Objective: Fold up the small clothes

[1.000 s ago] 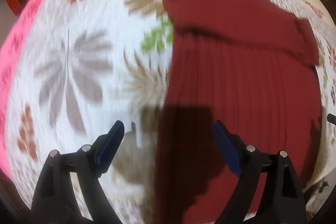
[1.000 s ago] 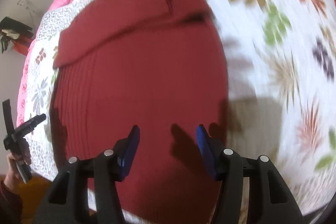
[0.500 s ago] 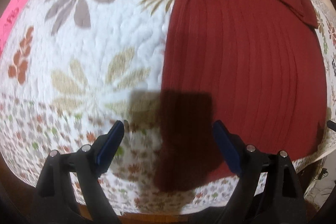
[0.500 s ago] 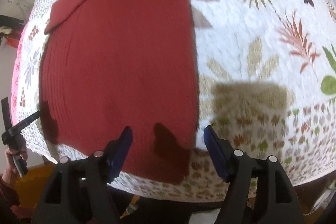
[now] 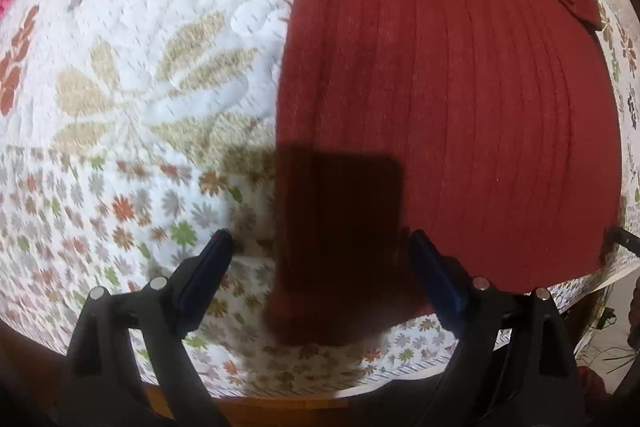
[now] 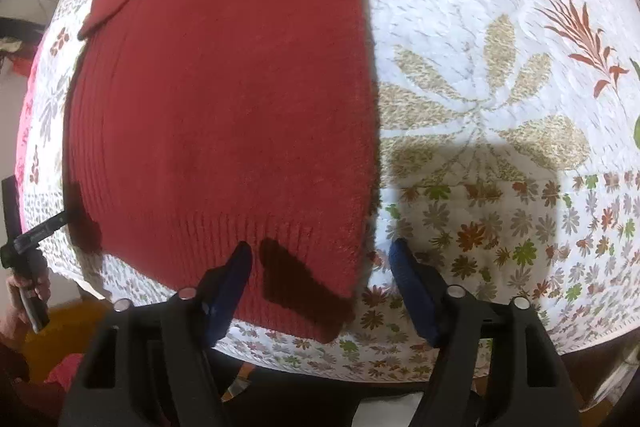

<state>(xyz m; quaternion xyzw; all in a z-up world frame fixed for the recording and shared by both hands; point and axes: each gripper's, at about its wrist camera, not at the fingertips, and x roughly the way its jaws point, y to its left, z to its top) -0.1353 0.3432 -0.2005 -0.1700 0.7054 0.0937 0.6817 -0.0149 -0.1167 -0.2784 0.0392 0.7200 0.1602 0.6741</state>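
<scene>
**Red knit sweater spread flat at the near edge of the quilt**

We hold both claws over a dark red ribbed sweater that lies flat on a white floral quilt; its vertical ribs run from the far end to the hem, and a sleeve is folded across the far end of the body; the hem is a band of finer ribbing, seen best in the right wrist view, and it lies close to the near edge of the quilt, which is printed with large tan leaves and a border of small flowers.

Our left gripper hangs over the sweater's near left corner with its blue-padded fingers spread wide and nothing between them; a block of shadow falls on the knit beneath it; our right gripper is likewise parted and empty, above the near right corner of the hem, one finger over the knit and the other over the quilt.

In the right wrist view the other tool shows at the far left edge, held in a hand.
</scene>
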